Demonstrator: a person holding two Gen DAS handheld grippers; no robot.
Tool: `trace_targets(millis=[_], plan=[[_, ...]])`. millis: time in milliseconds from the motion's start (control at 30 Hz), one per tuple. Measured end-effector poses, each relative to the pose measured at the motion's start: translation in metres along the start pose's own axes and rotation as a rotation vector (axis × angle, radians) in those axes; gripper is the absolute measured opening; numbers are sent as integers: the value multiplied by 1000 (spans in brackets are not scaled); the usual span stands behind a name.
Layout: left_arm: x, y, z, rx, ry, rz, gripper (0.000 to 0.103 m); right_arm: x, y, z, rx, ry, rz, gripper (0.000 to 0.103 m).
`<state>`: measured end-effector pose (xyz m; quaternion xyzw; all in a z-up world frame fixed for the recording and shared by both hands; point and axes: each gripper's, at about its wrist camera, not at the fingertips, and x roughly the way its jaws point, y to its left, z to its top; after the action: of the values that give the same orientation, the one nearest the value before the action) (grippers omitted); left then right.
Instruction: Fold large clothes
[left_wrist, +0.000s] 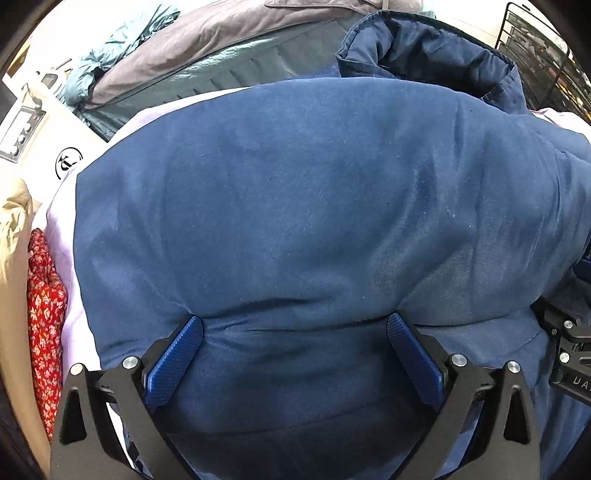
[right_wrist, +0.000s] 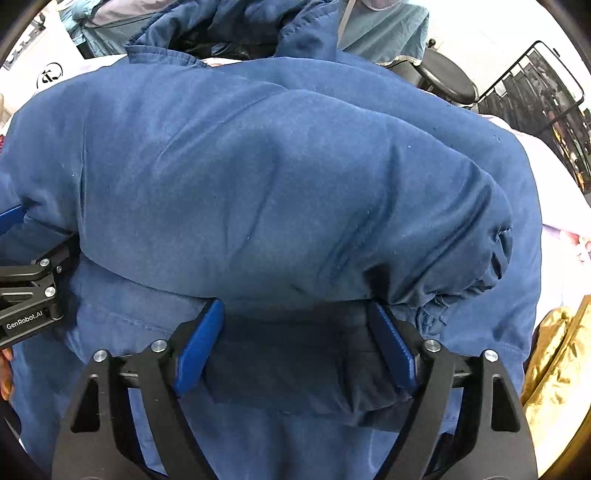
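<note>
Directly beneath both claws: blue padded jacket (left_wrist: 314, 206), folded over, spread across pale sheet (left_wrist: 62, 325). Left gripper (left_wrist: 294, 326) spread wide, pads resting on a fabric crease, nothing pinched. Right gripper (right_wrist: 295, 312) likewise spread, fingertips at the folded sleeve's edge (right_wrist: 461, 266), fabric lying loose between.

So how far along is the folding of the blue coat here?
Done: the blue coat lies doubled into a thick bundle, one fold edge showing above the right gripper. In hand: left gripper and right gripper both stand open over that edge, fabric between the fingers. Left: flattening, any further fold; the grey-green garment behind waits.
</note>
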<state>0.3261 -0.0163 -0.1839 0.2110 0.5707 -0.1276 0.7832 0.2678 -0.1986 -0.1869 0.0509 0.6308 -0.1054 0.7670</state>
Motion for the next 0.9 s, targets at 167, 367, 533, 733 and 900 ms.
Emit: trace_targets(millis=[167,367,533,733,900], plan=[[3,-4,-1,1,-7,20,98,0,2,-1,15,-11,-12,82],[-3,-6,-8,-1,-3,23,98,-6,6,-11,18,-56,0,83],[-21,-1,-10,6,1,-9,96,-23,-2,-16,30,-7,54,83],[-78,16,-62,33,-128,-85,96,-78,-5,-63,2,-133,114,83],[-98,32,-133,61,-94,-102,96,-96,-21,-131,0,-121,137,83]])
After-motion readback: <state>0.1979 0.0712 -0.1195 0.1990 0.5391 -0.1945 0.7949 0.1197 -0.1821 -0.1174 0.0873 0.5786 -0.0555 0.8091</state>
